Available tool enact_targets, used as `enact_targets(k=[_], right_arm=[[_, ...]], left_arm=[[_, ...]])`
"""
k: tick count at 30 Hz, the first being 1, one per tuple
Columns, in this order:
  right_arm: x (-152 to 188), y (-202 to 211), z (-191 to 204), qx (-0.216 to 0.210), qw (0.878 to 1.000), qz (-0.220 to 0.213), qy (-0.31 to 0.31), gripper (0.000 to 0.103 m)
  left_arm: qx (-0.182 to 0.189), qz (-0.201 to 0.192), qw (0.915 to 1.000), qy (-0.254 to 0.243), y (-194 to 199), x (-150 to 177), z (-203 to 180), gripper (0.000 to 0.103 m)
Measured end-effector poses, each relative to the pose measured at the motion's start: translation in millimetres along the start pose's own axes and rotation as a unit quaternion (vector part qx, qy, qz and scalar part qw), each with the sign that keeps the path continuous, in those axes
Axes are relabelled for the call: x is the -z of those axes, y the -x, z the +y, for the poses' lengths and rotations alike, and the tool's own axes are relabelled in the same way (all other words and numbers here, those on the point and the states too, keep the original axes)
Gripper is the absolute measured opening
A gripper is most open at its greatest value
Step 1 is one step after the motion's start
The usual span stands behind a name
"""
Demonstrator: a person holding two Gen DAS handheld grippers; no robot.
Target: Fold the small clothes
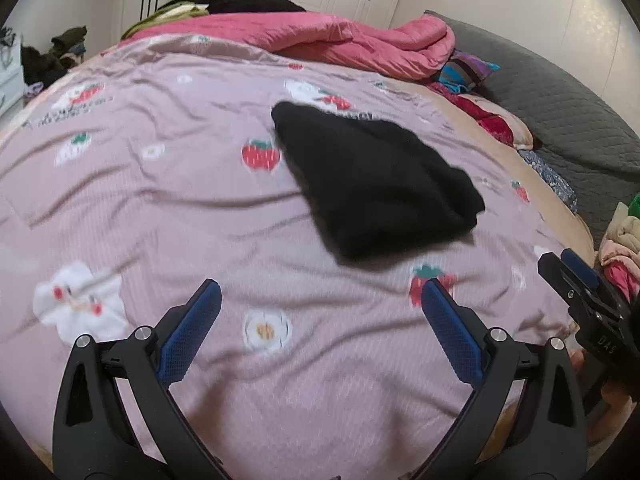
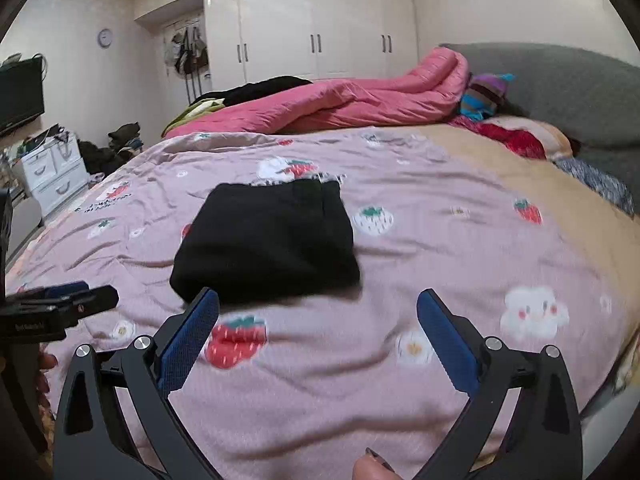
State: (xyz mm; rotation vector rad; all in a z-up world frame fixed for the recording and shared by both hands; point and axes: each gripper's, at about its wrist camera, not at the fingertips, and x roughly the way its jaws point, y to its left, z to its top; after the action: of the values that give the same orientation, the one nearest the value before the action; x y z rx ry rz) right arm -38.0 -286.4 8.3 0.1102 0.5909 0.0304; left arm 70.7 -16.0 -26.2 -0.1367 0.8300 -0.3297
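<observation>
A black garment (image 1: 376, 184) (image 2: 268, 240) lies folded into a compact rectangle on the pink strawberry-print bedspread (image 1: 160, 208) (image 2: 440, 240). My left gripper (image 1: 320, 292) is open, hovering over the bedspread short of the garment and to its left, with nothing between its blue pads. My right gripper (image 2: 318, 300) is open too, just in front of the garment's near edge, holding nothing. The right gripper also shows at the right edge of the left wrist view (image 1: 568, 268); the left gripper appears at the left edge of the right wrist view (image 2: 80, 296).
A rumpled pink duvet (image 2: 360, 100) and dark clothes (image 2: 260, 86) lie along the far side of the bed. A grey headboard (image 2: 560, 88) and pillows (image 2: 520, 136) are at the right. A pile of clothes (image 1: 624, 248) sits at the right edge. White wardrobes (image 2: 320, 28) and a drawer unit (image 2: 52, 172) stand behind.
</observation>
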Motion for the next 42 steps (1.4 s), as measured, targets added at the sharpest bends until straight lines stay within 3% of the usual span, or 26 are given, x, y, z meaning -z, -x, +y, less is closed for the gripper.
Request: enact_targets(k=[4, 9, 20, 42], right_arm=[[17, -3, 1, 0.017, 1.000, 0.013, -0.005, 0.099], [26, -9, 6, 0.024, 0.999, 0.023, 0.009, 0.099], [27, -9, 16, 0.023, 0.999, 0.016, 0.035, 0.099], [28, -12, 12, 0.021, 0.999, 0.027, 0.023, 0.099]], left_arm=[[-0.001, 0.020, 0.9998, -0.001, -8, 16, 4, 0.094], [-0.015, 0.016, 0.9998, 0.002, -7, 22, 8, 0.094], [-0.016, 0.002, 0.9999, 0.000, -1, 22, 9, 0.094], [-0.029, 0.003, 0.9996, -0.004, 0, 21, 10, 0.094]])
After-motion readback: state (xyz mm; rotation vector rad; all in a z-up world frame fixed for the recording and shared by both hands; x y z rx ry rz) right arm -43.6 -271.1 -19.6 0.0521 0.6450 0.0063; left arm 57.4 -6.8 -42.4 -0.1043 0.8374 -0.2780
